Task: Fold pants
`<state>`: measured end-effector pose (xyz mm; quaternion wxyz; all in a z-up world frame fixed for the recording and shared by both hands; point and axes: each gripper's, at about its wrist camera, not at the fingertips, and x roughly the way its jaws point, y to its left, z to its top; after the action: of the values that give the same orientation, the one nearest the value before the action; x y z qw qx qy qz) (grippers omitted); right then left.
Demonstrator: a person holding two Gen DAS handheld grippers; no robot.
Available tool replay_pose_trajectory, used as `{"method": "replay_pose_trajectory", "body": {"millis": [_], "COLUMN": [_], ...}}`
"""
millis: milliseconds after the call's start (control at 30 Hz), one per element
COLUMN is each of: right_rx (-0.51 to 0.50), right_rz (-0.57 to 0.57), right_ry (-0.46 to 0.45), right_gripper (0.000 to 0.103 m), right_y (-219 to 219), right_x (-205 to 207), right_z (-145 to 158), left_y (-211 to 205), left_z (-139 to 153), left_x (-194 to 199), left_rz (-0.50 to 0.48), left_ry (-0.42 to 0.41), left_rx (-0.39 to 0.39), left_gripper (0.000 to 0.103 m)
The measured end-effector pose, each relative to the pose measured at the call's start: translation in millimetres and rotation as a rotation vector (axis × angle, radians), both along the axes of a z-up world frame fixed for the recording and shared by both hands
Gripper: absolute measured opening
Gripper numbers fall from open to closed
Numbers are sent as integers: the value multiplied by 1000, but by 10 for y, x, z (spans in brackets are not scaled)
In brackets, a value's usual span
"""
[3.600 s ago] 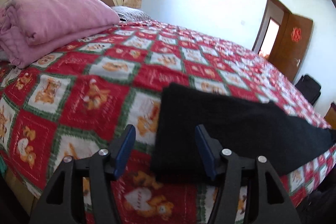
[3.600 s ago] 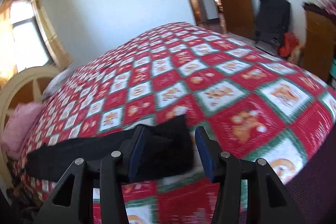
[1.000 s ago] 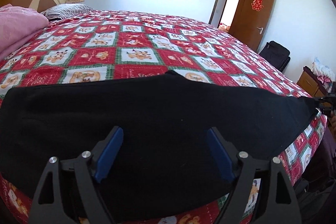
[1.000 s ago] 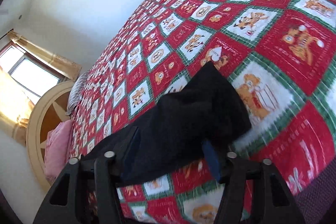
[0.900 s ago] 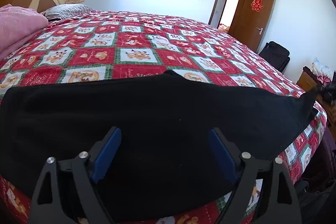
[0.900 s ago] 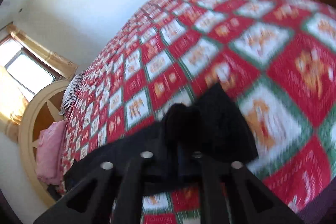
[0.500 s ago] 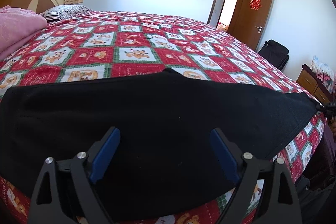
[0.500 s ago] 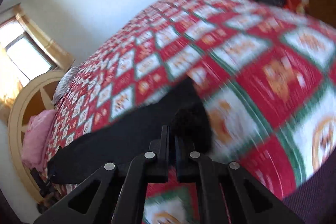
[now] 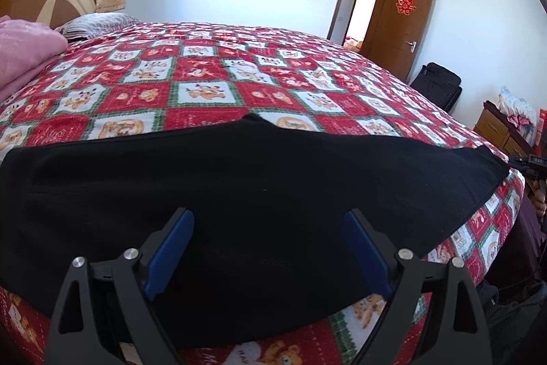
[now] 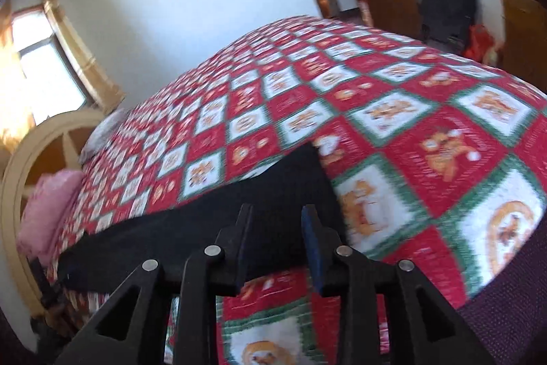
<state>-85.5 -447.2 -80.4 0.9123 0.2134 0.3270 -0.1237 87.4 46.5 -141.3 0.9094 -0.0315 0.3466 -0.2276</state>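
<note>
Red, green and white patchwork bedspread [image 9: 212, 70] lies under me. Nearest, my left gripper [image 9: 270, 245] hovers with jaws spread wide and empty over the flat black fabric pants [image 9: 239, 187]. My right gripper [image 10: 278, 221] is opening above the leg end, pads clear of cloth. Beyond, a pink folded blanket [image 9: 24, 53] rests by the headboard.

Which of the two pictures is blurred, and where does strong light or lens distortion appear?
Left wrist view: sharp, but the fisheye bends the black pants and the door. Right wrist view: motion blur smears the bedspread, and the window is overexposed; the right gripper, jaws opening, stays fairly crisp.
</note>
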Motion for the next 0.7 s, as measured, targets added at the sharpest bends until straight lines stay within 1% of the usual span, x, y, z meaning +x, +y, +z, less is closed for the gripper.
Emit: {"method": "replay_pose_trajectory", "body": {"millis": [33, 100, 167, 233, 300, 333, 400, 433, 467, 600, 700], "right_rx": [-11, -71, -177, -320, -511, -611, -751, -779, -786, -765, -796], "right_rz": [23, 122, 232, 356, 461, 499, 545, 565, 576, 591, 616], "right_ry": [19, 58, 97, 138, 188, 217, 264, 277, 283, 280, 296], "right_gripper": [31, 31, 31, 31, 30, 30, 30, 30, 30, 30, 30], "right_y": [77, 361, 749, 1176, 1613, 1793, 2019, 2078, 2092, 2075, 2107], "right_x": [49, 204, 337, 418, 457, 465, 490, 500, 513, 569, 619], "right_z": [-17, -56, -111, -182, -313, -397, -558, -616, -646, -713, -802], "left_y": [-50, -154, -254, -333, -397, -429, -472, -491, -507, -528, -522], "left_z": [16, 52, 89, 106, 93, 70, 36, 14, -2, -55, -60], "left_x": [-20, -61, -107, -145, -154, -154, -164, -167, -176, -179, -191], "left_rz": [-12, -36, -67, -94, -115, -123, -129, -133, -137, -136, -136], "left_ry": [-8, -27, -43, -48, -39, -30, -20, -13, -8, 12, 14], "left_rx": [14, 45, 67, 75, 74, 76, 83, 88, 91, 98, 88], "left_gripper": [92, 92, 92, 92, 92, 92, 92, 92, 92, 93, 94]}}
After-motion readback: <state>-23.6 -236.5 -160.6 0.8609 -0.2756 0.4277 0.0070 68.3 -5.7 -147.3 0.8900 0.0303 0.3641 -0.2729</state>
